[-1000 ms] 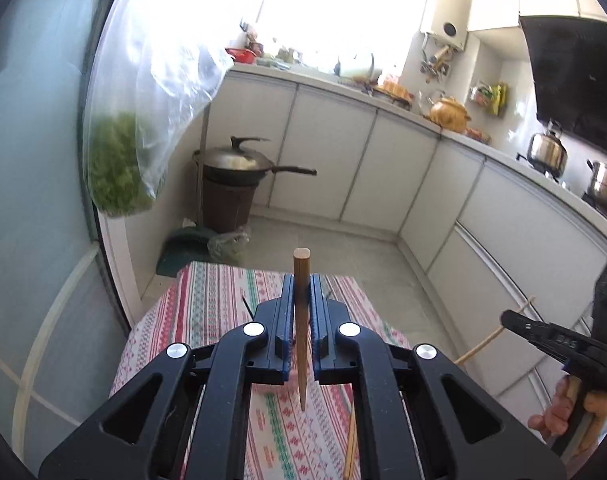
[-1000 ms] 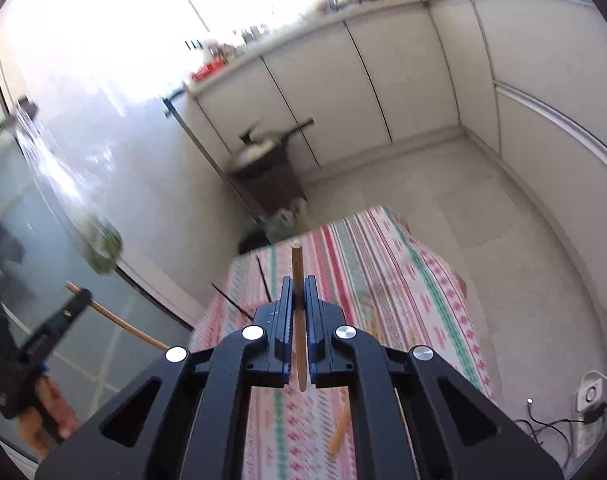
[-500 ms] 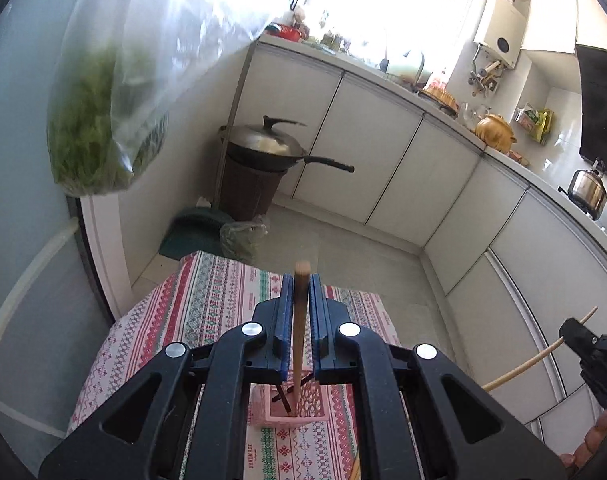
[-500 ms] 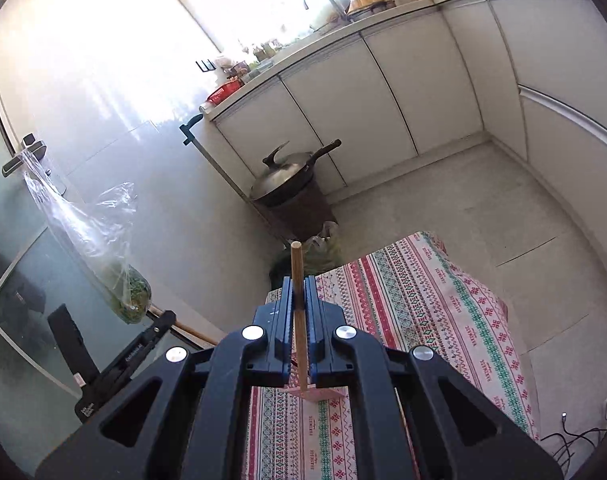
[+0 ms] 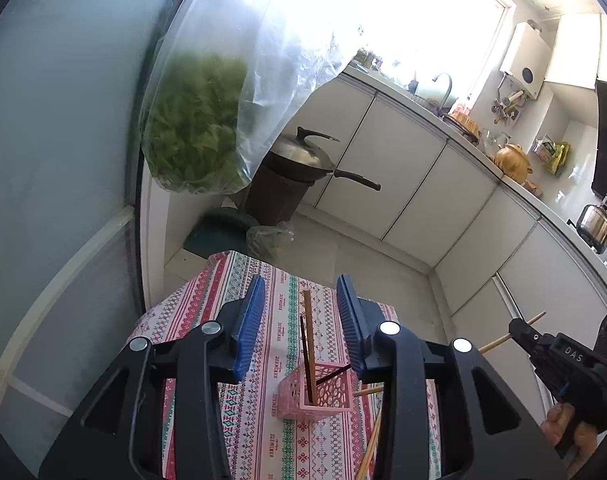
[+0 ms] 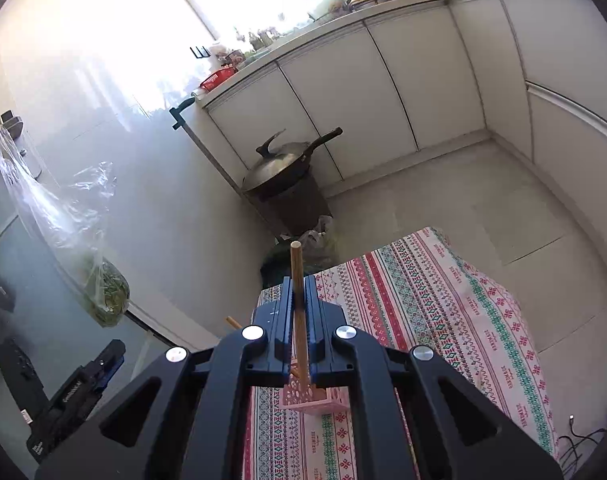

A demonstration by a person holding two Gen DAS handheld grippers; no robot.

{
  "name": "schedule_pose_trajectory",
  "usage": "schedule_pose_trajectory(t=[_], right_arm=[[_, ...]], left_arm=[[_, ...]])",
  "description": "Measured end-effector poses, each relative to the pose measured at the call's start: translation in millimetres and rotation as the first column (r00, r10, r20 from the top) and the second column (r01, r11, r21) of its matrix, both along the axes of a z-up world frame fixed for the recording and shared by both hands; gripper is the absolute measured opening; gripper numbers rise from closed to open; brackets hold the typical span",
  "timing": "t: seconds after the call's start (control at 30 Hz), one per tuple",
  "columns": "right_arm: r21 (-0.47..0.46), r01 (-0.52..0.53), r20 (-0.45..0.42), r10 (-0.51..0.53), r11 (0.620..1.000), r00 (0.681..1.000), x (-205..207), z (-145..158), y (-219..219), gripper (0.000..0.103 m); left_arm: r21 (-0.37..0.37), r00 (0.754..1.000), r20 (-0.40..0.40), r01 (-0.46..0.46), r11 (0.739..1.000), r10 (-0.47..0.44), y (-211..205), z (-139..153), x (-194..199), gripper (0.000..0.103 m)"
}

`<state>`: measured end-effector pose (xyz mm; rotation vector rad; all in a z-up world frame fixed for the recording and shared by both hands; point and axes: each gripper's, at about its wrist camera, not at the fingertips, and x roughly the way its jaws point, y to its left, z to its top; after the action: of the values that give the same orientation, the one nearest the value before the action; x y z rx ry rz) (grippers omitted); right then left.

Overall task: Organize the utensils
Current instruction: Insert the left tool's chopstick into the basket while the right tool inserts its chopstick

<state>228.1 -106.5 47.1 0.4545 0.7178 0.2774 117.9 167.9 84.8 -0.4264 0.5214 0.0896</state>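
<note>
Chopstick (image 5: 308, 340) in pink holder (image 5: 321, 394), left hand-held gripper (image 5: 301, 320) opening above

Strong daylight floods in through the window (image 5: 431, 20) far ahead of both claws, blown out to pure white in both views, with glare washing over the glossy wall (image 6: 103, 92) left of the right claw. Near parts sit darker, backlit. Heavy fisheye bending, black vignette at corners; focus sharp, no motion blur.

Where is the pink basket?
In the left wrist view the pink basket sits low and central on the striped tablecloth, below the opening left gripper, holding chopsticks.
</note>
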Motion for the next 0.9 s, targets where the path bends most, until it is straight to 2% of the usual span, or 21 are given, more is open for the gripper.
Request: schedule_pose_trajectory(t=[0.27, 0.43, 0.53, 0.6, 0.7, 0.77, 0.83, 0.9], right_arm=[[-0.045, 0.008, -0.048, -0.010, 0.999, 0.999, 28.6, -39.9, 36.6, 0.006], [-0.024, 0.002, -0.121, -0.005, 1.000, 0.993, 39.7, -70.8, 43.6, 0.013], [-0.076, -0.012, -0.074, 0.006, 0.997, 0.997, 27.9, -56.8, 48.1, 0.013], [-0.112, -0.012, -0.030, 0.009, 0.994, 1.000, 15.1, -43.9, 51.0, 0.017], [-0.192, -0.001, 0.029, 0.006, 0.981, 1.000, -4.0, -29.7, 54.6, 0.025], [-0.251, 0.011, 0.066, 0.006, 0.968, 0.998, -17.1, -24.1, 56.8, 0.025], [-0.282, 0.015, 0.082, 0.009, 0.959, 0.997, -26.5, -22.0, 57.0, 0.027], [-0.305, 0.026, 0.096, 0.003, 0.952, 0.995, -36.4, -20.6, 54.9, 0.031]], left_arm=[[0.038, 0.998, -0.054, 0.035, 0.999, -0.033, -9.3, -12.9, 10.1, 0.037], [0.060, 0.994, -0.092, 0.070, 0.996, -0.064, -17.2, -23.4, 18.3, 0.037], [0.066, 0.994, -0.085, 0.080, 0.995, -0.074, -22.5, -19.9, 17.9, 0.037], [0.073, 0.993, -0.082, 0.091, 0.993, -0.085, -28.2, -17.8, 17.3, 0.040], [0.108, 0.994, -0.073, 0.095, 0.990, -0.087, -39.3, -15.4, 13.2, 0.047], [0.141, 0.994, -0.067, 0.096, 0.985, -0.088, -48.3, -13.6, 9.5, 0.050], [0.161, 0.994, -0.062, 0.101, 0.982, -0.092, -55.0, -12.8, 6.9, 0.055], [0.177, 0.994, -0.057, 0.102, 0.979, -0.093, -62.1, -12.6, 3.5, 0.064]])
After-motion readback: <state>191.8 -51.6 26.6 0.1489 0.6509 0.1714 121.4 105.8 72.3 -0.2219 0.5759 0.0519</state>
